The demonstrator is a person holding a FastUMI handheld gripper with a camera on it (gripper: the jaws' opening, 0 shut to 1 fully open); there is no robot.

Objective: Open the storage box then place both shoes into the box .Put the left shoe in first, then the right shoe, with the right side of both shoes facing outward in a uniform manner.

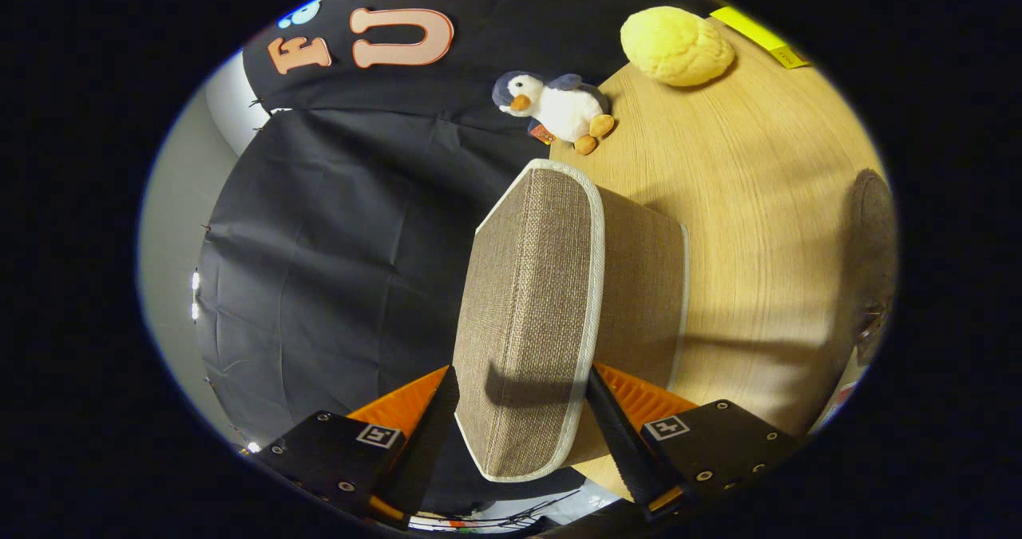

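Observation:
A brown woven storage box (643, 283) with white trim stands on the wooden table (758, 204). Its lid (527, 283) is swung up from the box body and runs straight ahead between my fingers. My gripper (523, 415) is shut on the lid's near edge, one finger pressing on each face. The view is rolled sideways, so the table stands like a wall beside the box. A dark grey rounded thing (870, 259), perhaps a shoe, lies on the table past the box. The inside of the box is hidden behind the lid.
A plush penguin (555, 108) sits at the table's edge beyond the box. A yellow soft lump (675, 44) lies farther on, with a yellow strip (758, 37) beside it. Black cloth (335, 267) hangs behind the table.

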